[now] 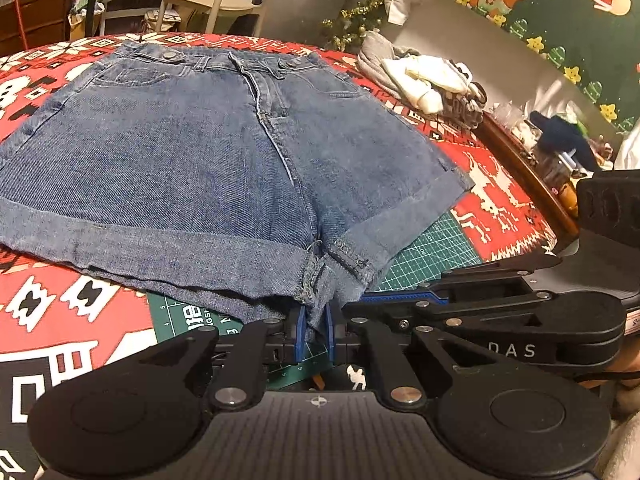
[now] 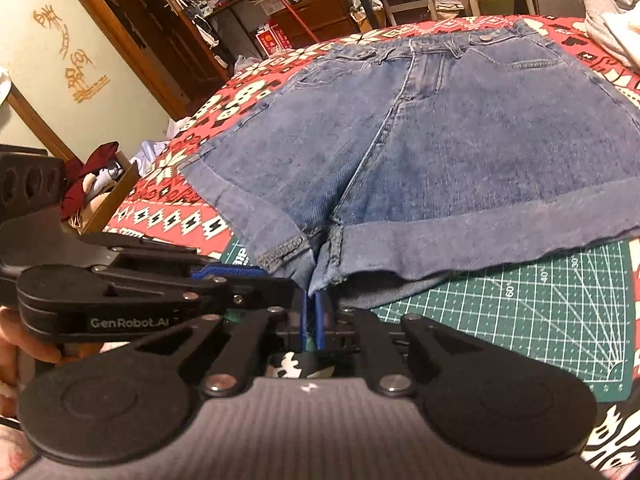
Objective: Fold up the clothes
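On a table covered by a red, white and black patterned cloth, the left wrist view shows a pair of blue denim shorts spread flat, waistband toward the far edge and the rolled leg hems toward the camera. The near hems overhang a green cutting mat that lies on the cloth. The left gripper sits at the near edge of the shorts, its blue pads drawn close with a fold of denim from just below the crotch pinched between them. The right gripper reaches in from the right of this view, lying on its side just beside the left one, its blue tip at the same stretch of hem. A heap of grey and white clothes rests on the far right of the table, well apart from the shorts. In the right wrist view, the shorts fill the centre, and the mat shows its white grid under the right hem. The right gripper has its pads nearly together, clamped on the denim edge by the crotch seam. The left gripper comes in from the left, flat on its side, touching the hem of the other leg. A wooden door stands in the background.
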Tool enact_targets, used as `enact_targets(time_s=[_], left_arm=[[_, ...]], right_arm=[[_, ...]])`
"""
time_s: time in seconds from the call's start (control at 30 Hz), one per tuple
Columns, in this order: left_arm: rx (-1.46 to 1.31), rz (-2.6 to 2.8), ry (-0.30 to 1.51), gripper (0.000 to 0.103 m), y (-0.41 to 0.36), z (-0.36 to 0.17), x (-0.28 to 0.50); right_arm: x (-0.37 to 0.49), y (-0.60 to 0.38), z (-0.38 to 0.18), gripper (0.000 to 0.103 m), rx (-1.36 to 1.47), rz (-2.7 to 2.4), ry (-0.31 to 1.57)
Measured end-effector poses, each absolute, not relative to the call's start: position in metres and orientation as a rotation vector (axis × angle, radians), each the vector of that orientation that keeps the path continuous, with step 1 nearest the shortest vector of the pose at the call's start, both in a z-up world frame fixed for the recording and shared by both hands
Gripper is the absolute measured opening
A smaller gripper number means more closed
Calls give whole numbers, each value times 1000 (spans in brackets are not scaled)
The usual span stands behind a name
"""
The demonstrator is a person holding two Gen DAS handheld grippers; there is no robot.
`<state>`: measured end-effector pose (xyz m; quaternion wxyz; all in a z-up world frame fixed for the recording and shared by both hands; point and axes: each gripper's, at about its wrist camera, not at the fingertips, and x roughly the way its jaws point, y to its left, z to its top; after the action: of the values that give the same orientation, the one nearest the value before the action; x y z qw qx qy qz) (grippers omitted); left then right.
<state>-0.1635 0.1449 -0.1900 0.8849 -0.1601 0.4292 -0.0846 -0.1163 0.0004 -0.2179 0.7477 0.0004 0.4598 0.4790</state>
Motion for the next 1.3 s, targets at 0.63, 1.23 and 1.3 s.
enact_targets(time_s=[0.63, 1.23, 1.3], left_arm=[[-246, -267, 838, 9, 115, -145, -145], [-222, -253, 930, 9, 85, -185, -90], [-235, -254, 938, 9, 86, -182, -94]], right_arm=[[-86, -58, -178, 10, 155, 955, 880], [-49, -80, -222, 12, 130, 804, 926], [-49, -85, -220, 13, 147, 794, 923]])
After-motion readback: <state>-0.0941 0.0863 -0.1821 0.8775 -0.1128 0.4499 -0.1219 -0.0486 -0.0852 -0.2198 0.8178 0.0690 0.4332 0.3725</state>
